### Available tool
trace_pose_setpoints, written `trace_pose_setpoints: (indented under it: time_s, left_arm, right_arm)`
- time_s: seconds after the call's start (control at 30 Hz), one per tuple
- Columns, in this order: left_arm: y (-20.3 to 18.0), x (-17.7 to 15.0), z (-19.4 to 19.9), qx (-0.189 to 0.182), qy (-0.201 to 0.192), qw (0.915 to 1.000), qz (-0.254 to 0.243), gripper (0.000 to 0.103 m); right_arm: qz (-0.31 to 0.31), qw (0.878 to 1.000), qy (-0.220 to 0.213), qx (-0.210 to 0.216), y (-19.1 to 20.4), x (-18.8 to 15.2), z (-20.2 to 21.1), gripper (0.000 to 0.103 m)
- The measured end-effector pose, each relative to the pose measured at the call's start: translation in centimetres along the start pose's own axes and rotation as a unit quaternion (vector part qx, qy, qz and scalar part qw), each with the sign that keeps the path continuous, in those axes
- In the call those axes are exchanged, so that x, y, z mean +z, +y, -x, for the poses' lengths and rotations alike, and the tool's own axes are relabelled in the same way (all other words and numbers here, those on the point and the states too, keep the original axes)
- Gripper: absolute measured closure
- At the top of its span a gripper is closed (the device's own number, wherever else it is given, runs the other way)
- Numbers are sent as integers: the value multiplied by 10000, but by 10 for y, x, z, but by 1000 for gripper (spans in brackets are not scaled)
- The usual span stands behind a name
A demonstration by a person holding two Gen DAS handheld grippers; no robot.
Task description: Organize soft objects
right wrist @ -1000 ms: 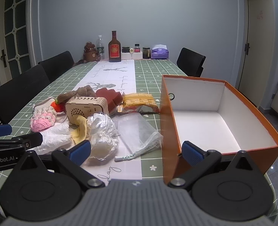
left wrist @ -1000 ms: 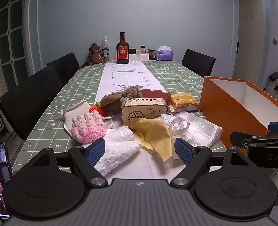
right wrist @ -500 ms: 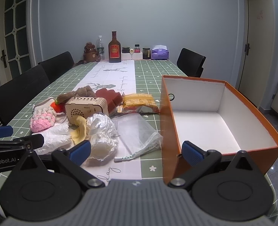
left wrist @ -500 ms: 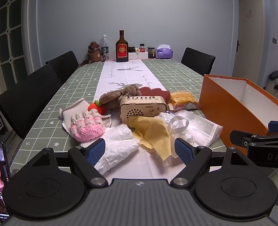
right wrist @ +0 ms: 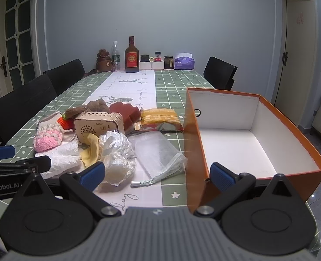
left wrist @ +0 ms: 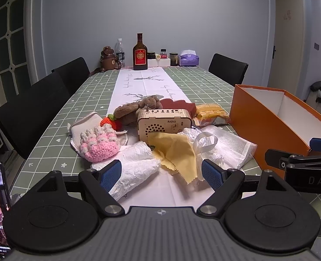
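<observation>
Hovering wide open and empty, both claws, left claw point(left wrist: 161, 171) and right claw point(right wrist: 157, 175), faced the limp, light yellow cloth point(left wrist: 174, 150), best pinched at its near edge.

The bench point(left wrist: 90, 91) wears a green cloth gridded in white with small white hearts and flowers, and a white runner point(left wrist: 147, 82) printed with grey deer. The box point(right wrist: 195, 150) is orange outside, white inside. A knitted piece point(left wrist: 99, 141) is pink and cream; the cloth point(left wrist: 173, 150) is yellow with a zigzag edge. The radio point(left wrist: 163, 124) is pale wood, the plush toy point(left wrist: 134, 108) brown, the crochet carrot point(left wrist: 109, 121) orange with green. Both sets of jaws carry blue pads on black arms.
</observation>
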State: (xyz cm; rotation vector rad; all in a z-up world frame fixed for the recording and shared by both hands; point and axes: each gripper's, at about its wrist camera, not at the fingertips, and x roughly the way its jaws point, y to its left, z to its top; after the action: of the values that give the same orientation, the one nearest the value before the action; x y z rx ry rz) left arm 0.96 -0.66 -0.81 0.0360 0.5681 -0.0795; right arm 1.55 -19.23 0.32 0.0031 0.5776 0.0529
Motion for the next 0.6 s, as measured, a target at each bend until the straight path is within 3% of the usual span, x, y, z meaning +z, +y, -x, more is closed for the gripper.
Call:
trace_pose_setpoints:
  time_s: [0.2,0.4,0.6]
  left_arm:
    - [8,-3,2,-77,-46,9999,60,5]
    - [19,-6,1,-150,-64,9998,115,5]
    - [32,-7,-8,-264,7,9994,227,19]
  right_arm:
    - [58,10000,-58,12,3,1,-1,3]
    - [439,9976,-462,272,16,1,2,3]
    - [895,9925,-563,619,36,-1,-9,25]
